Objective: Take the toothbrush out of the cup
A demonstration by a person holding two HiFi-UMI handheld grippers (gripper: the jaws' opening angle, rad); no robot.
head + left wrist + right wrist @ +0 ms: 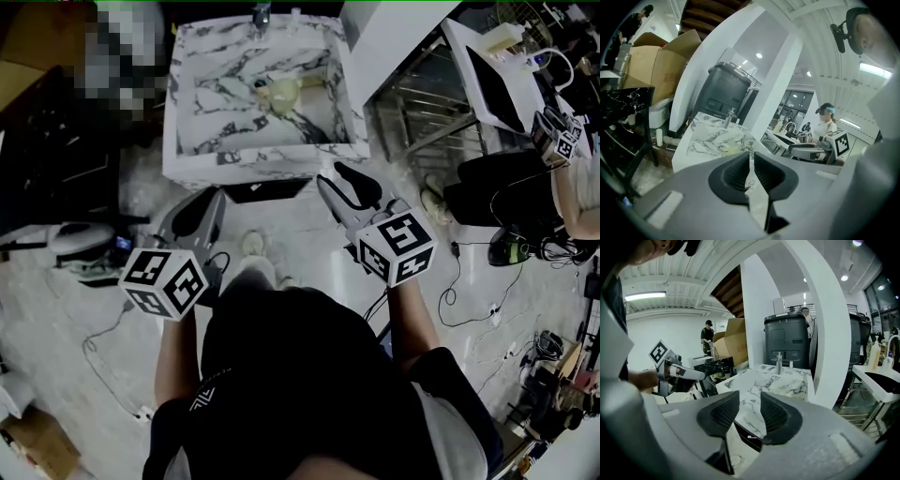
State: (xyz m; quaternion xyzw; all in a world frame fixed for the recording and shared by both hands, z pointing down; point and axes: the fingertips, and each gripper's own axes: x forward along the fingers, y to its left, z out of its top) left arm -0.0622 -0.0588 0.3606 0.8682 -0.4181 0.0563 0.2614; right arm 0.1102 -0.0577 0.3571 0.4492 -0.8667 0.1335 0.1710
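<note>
Step in hand: approach. Both grippers are short of the marble sink (262,155), and nothing is held.
Task item: a pale cup (281,91) sits in the basin, toward the back. The toothbrush cannot be told apart from it at this range.
Left gripper (751,159): tongs drawn almost together, with only a slit between the pads and nothing in it.
Right gripper (750,401): tongs spread, gap empty.
Method (judgement): clear the front wall first, then descend. Steady the cup with the left gripper, pinch the brush handle with the right, and draw it along the cup's axis.
Surroundings: faucet (261,14) at the back rim, a metal rack (422,103) just beside the sink, floor cables (459,281), and a second person (572,187) well apart.
Obstruction: the sink's raised front wall stands between the jaws and the cup, and the faucet crowds the far side.
</note>
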